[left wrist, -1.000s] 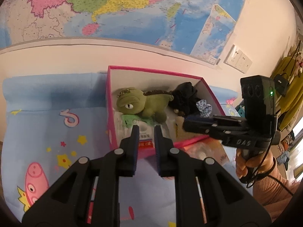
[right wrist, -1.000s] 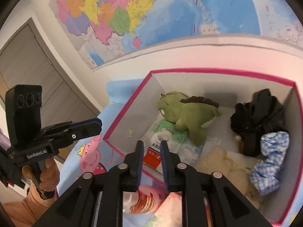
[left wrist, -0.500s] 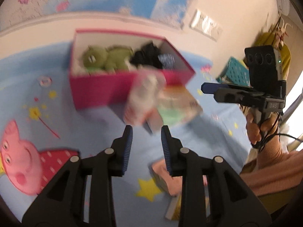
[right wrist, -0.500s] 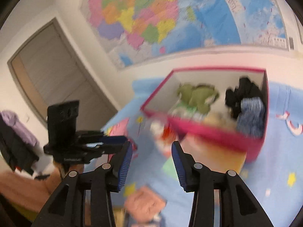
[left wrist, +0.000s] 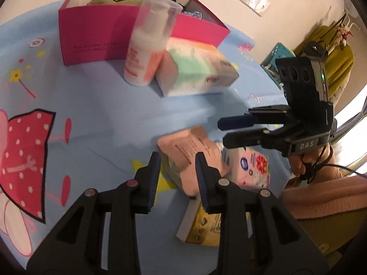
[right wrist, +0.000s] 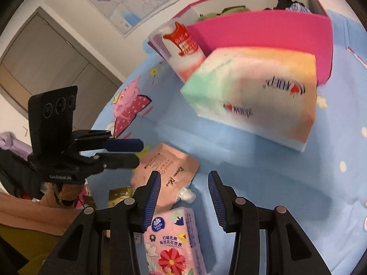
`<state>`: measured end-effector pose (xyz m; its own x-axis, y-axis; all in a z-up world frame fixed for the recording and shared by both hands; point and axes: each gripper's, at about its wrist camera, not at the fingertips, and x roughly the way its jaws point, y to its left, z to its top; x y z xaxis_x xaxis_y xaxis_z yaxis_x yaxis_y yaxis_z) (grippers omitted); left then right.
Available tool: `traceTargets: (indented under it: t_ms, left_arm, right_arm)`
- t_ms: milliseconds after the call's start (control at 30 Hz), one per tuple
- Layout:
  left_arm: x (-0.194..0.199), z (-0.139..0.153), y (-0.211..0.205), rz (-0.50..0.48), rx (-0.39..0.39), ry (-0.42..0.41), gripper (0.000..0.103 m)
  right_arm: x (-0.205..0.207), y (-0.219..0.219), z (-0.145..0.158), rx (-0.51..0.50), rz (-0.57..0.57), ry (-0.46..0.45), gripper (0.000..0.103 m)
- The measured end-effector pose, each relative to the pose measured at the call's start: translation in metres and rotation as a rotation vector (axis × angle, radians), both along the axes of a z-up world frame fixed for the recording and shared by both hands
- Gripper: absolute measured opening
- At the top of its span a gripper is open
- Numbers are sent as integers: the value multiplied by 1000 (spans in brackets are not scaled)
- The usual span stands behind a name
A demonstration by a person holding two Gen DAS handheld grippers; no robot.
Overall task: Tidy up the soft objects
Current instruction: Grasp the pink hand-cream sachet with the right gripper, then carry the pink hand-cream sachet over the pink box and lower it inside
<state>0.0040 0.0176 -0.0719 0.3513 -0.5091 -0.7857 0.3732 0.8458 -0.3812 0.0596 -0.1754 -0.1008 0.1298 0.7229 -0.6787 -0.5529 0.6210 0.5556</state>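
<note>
From the left wrist camera, the left gripper [left wrist: 176,168] hangs spread above the blue cartoon sheet [left wrist: 103,114], its fingers empty, just over the peach refill pouch [left wrist: 190,153]. That pouch lies near the sheet's near edge, touching a floral tissue pack [left wrist: 252,169] and a yellow packet [left wrist: 204,226] that juts past the edge. A broad bare stretch of sheet separates this cluster from the far side, where a pump bottle [left wrist: 146,45] and a pastel tissue box [left wrist: 197,68] stand against the front wall of the pink box [left wrist: 96,29]. The soft toys show only as a green scrap above its rim. The right gripper [left wrist: 229,130] hovers open to the right.

From the right wrist camera, the right gripper [right wrist: 183,197] is spread wide and empty over the pouch [right wrist: 165,171] and tissue pack [right wrist: 174,243]. The tissue box [right wrist: 252,96] and bottle [right wrist: 181,50] block the pink box [right wrist: 263,32]. The left gripper [right wrist: 123,151] reaches in from the left edge, open.
</note>
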Motion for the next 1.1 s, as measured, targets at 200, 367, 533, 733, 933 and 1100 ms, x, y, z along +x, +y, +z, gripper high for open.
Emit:
traceTargets:
  t_ms: [200, 367, 533, 733, 933, 1100]
  left_arm:
    - [-6, -6, -6, -23, -4, 27, 32]
    - [-8, -13, -8, -25, -9, 50, 32]
    - [-6, -14, -9, -13, -31, 67, 29]
    - [-3, -12, -12, 3, -8, 58, 29]
    - [2, 6, -15, 16, -17, 5, 29]
    - [8, 31, -21, 7, -19, -65, 29]
  right_arm:
    - [-4, 10, -6, -7, 30, -3, 44]
    - [-3, 14, -6, 7, 32, -6, 44]
    - [-3, 19, -11, 43, 20, 8, 41]
    - [-3, 12, -6, 91, -30, -10, 26]
    - [-4, 5, 12, 96, -55, -70, 26]
    - [0, -7, 38, 110, -89, -138, 26]
